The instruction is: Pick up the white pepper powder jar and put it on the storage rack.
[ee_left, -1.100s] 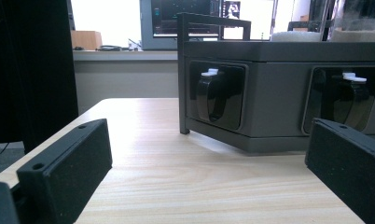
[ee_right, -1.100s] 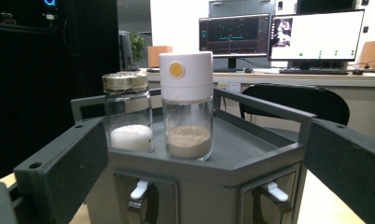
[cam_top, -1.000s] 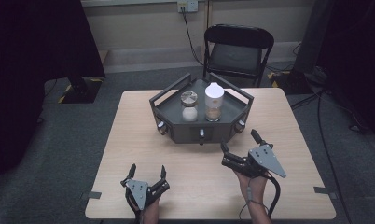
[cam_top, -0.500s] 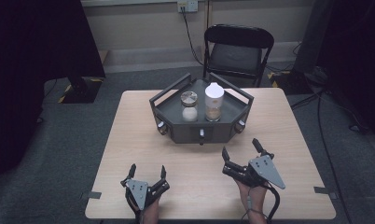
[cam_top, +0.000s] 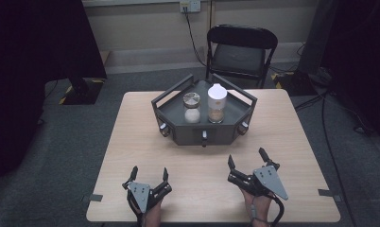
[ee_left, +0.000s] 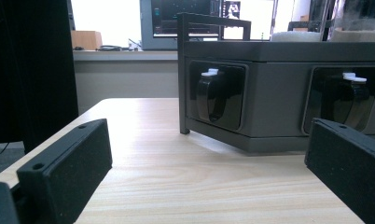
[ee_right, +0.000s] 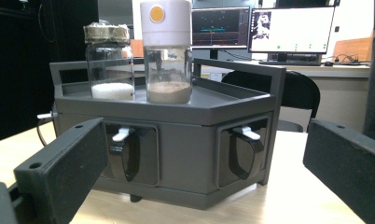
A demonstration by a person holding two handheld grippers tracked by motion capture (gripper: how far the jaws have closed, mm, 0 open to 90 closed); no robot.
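Jars, two, stood side by side on the dark hexagonal tray (cam_top: 174, 111) at 12 o'clock of the wooden table (cam_top: 126, 142). White-lidded jar (cam_top: 217, 103) held brown powder; cork-topped jar (cam_top: 192, 107), at its 9 o'clock, held white powder. Tray walls carried recessed knobs. Left gripper (cam_top: 148, 178) sat at 7 o'clock near the table's front edge, jaws wide, holding nothing. Right gripper (cam_top: 247, 164) sat at 5 o'clock, jaws likewise wide and unloaded. Bare tabletop lay between both grippers and tray.
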